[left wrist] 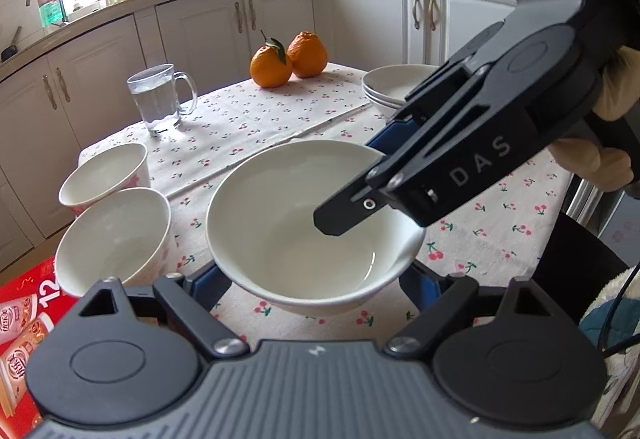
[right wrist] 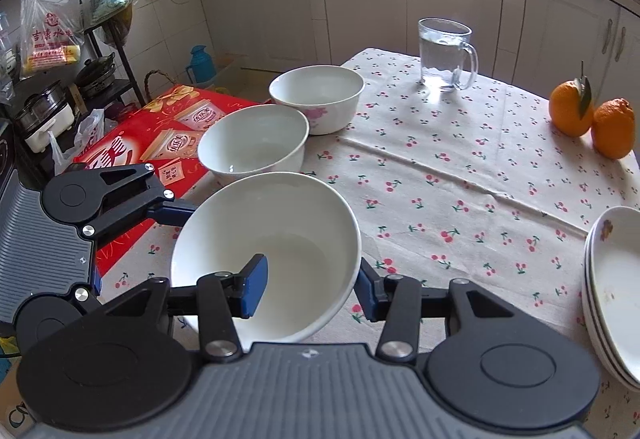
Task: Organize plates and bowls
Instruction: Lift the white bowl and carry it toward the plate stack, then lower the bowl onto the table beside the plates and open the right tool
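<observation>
Held bowl: a plain white bowl (left wrist: 316,227), empty inside, tilted and raised just above the tabletop (right wrist: 460,167) near its front edge
Left gripper (left wrist: 316,287): its fingers stand partly apart on either side of the bowl's lower wall, blue pads against the outside; seemingly gripping it, though the contact is partly hidden
Right gripper (right wrist: 310,283): closed down on the bowl's rim, one blue finger (right wrist: 253,289) inside the bowl and the other outside the wall
Two more bowls: a white bowl (right wrist: 254,143) and a flower-printed bowl (right wrist: 318,97) sit side by side, touching, at the tabletop's left edge; both look empty
Plates: a stack of shallow plates (right wrist: 612,291) at the right edge, the top one empty apart from its printed pattern
Glass mug (right wrist: 446,53): upright at the far side, holding clear water
Oranges (right wrist: 592,117): two, touching, on the far right of the cherry-print cloth
Red box (right wrist: 160,135): beside the tabletop, behind the two bowls
</observation>
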Demonstrator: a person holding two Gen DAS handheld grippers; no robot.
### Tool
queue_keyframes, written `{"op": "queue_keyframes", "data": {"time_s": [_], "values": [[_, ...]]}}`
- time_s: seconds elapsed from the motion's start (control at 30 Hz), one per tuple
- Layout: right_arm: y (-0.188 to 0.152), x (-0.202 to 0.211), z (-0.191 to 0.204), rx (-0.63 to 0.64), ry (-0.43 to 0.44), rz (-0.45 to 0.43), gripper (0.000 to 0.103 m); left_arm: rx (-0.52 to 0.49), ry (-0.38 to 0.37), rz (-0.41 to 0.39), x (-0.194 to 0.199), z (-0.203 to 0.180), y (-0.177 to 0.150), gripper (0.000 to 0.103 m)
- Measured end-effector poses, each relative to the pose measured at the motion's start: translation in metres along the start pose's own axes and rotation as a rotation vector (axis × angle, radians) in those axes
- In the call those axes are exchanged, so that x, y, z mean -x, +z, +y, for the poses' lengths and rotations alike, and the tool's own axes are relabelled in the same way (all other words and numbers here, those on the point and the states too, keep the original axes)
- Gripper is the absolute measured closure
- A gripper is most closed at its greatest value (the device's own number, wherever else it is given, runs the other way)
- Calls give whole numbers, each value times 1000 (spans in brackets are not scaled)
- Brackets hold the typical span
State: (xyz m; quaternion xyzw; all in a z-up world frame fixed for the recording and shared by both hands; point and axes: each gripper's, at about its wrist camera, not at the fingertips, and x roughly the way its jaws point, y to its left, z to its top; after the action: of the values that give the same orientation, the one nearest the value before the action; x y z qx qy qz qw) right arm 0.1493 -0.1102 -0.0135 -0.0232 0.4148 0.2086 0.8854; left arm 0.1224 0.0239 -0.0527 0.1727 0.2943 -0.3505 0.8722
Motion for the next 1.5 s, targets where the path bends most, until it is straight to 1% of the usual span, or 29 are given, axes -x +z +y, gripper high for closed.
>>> {"op": "queue_keyframes", "data": {"time_s": [0.17,0.4,0.77,1.17,1.5], "values": [[-5,7,-16,-35,-37,-6,51,-15,-34,-7,-11,-8,9,14],[-12,11,-31,-75,-64,-7,51,-33,-63,-1,-23,-16,15,14],[-21,9,-47,-135,-83,11,51,3,-105,15,-36,-24,19,14],[-24,4,-52,-147,-88,22,50,23,-109,31,-43,-23,19,14],[-22,1,-54,-151,-98,21,50,7,-107,21,-50,-22,19,13]]}}
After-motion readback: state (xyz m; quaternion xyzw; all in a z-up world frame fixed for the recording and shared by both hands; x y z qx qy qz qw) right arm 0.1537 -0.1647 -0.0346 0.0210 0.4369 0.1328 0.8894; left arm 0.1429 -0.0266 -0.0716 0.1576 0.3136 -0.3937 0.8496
